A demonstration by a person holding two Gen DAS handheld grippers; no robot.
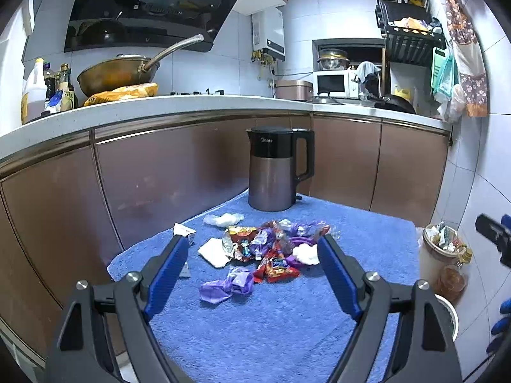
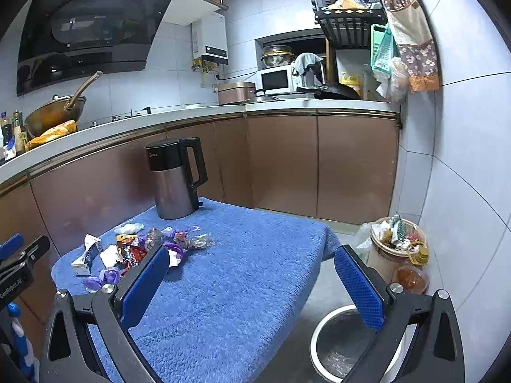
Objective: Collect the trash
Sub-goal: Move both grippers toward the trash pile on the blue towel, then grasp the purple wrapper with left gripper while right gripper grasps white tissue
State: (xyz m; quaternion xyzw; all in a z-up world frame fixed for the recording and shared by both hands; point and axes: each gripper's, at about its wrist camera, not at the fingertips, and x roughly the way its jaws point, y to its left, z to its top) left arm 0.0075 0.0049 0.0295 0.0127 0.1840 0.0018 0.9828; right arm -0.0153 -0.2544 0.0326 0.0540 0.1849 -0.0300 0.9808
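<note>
Blue-padded left claw we see spread wide, holding nothing, hovering above the near side of the trash pile; its fingers bracket the pile from either side without touching it. Right claw also wide open and empty, over the right part of the bench, with its right finger past the bench edge above the floor. Bench is covered in blue towel. Pile sits left of bench centre: red and purple candy wrappers, crumpled white tissue, a flattened white carton at the left edge, a clear plastic wrapper on the right side of the pile. Far on the bench, behind the pile and apart from it, we note a brown kettle with black lid and handle, upright. On the floor right of the bench: an open steel bin near, looks empty apart from a liner; farther off, a full waste basket with an oil bottle just beside it. Far background: kitchen counter with wok, microwave.
</note>
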